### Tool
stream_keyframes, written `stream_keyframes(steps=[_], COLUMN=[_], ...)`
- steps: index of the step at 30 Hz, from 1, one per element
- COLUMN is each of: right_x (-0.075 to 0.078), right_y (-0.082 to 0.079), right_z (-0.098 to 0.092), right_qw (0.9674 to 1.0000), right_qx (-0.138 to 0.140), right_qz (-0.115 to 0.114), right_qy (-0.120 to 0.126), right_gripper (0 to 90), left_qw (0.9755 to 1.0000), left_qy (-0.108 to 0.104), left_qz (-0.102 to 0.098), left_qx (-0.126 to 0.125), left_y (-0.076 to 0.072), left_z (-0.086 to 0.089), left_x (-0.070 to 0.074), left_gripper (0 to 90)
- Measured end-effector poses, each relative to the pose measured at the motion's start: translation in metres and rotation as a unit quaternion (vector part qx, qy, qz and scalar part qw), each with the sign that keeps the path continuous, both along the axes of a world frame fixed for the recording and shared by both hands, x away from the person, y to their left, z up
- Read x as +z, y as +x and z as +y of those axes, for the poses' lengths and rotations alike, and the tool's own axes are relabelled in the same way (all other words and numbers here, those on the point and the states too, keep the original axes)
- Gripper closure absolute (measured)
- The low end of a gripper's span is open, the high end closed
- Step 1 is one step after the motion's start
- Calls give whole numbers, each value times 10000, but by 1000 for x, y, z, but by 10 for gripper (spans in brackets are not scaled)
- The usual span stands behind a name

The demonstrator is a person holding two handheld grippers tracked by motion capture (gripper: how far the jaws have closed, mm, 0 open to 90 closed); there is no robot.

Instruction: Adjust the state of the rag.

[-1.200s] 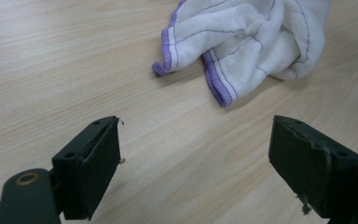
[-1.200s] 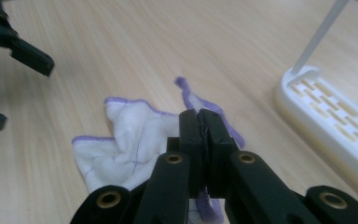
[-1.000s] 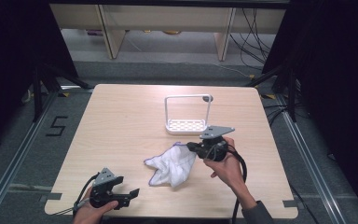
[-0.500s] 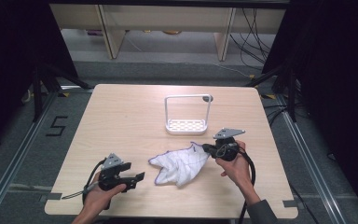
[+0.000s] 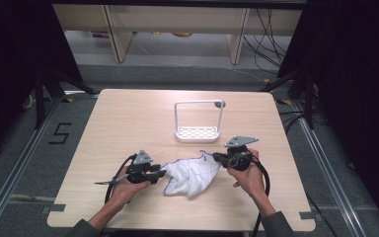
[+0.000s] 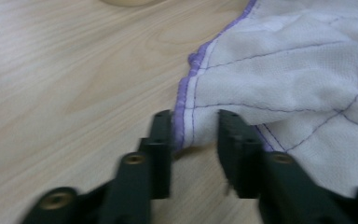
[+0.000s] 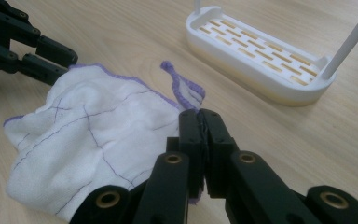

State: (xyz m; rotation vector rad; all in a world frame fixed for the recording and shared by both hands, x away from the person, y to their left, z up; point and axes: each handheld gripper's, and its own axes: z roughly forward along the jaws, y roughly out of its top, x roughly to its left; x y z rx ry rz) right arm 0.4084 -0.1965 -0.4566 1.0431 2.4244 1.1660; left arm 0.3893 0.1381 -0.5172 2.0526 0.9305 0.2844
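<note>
Seen from above, on a pale wooden table (image 5: 128,113): a crumpled white quilted cloth with a purple stitched hem (image 5: 192,173), stretched between two hand-held black grippers.

At the left, the left gripper (image 5: 160,174), pointing rightward at the cloth's near-left edge. Up close in the left gripper view (image 6: 195,126), black fingers (image 6: 161,135) set narrowly apart, having just been closing, with the purple hem of the cloth (image 6: 284,70) standing upright in the gap between them. One finger touching the hem's outer side, the other lying against the fabric behind it. Not yet clamped tight, judging by the gap remaining. Rest of the cloth spreading away ahead and to the right of these fingertips.

In the middle, the cloth's long axis running straight from one pair of fingertips to the other.

At the right, the right gripper (image 5: 217,157), pointing leftward. In the right gripper view (image 7: 200,116), fingers (image 7: 191,126) pressed fully together, pinching a hem corner of the cloth (image 7: 88,135), which fans out ahead and to the left of the tips.

Beyond the right fingertips, well apart from the cloth, a white slotted plastic rack with an arched handle (image 7: 261,51).

Likely next: finishing the left pinch on the hem directly between those fingers, with no sideways reach called for.
</note>
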Motion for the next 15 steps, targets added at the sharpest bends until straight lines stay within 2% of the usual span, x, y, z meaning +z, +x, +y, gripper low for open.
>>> stream_keyframes(steps=[1,2,3,4,5,6,7,8,10,12,15], right_x=[0,0,1,2,4,4,4,8,11,13,12], right_y=[0,0,-1,-1,-1,-1,-1,-4,-2,-3,-2], right_z=[0,0,0,0,-2,-2,-2,-3,-4,-5,-6], right_qw=[10000,10000,10000,10000,9998,9998,9998,9998,9996,9997,9995], right_qx=[0,1,7,63,140,157,157,84,149,100,200], right_qz=[0,-2,10,-6,-108,-115,-115,-81,-162,-153,-187], right_qy=[0,-5,-6,32,-24,40,40,154,155,142,160], right_gripper=[882,883,886,888,889,889,889,889,889,889,889], left_qw=[9999,9995,9993,9991,9984,9983,9983,9980,9978,9979,9980], left_qy=[52,113,48,4,44,-83,-83,-213,-298,-371,-384], left_qz=[-72,-210,-252,-310,-429,-502,-502,-544,-562,-507,-476], left_qx=[-88,-190,-283,-276,-357,-291,-291,-225,-163,-164,-147], left_y=[0,0,0,-1,-3,-4,-4,-5,-4,-3,-4], left_z=[-1,-2,-2,-2,3,5,5,12,17,24,24], left_x=[0,2,5,7,16,20,20,28,32,34,34], left_gripper=[723,793,863,887,893,894,894,894,894,894,896])
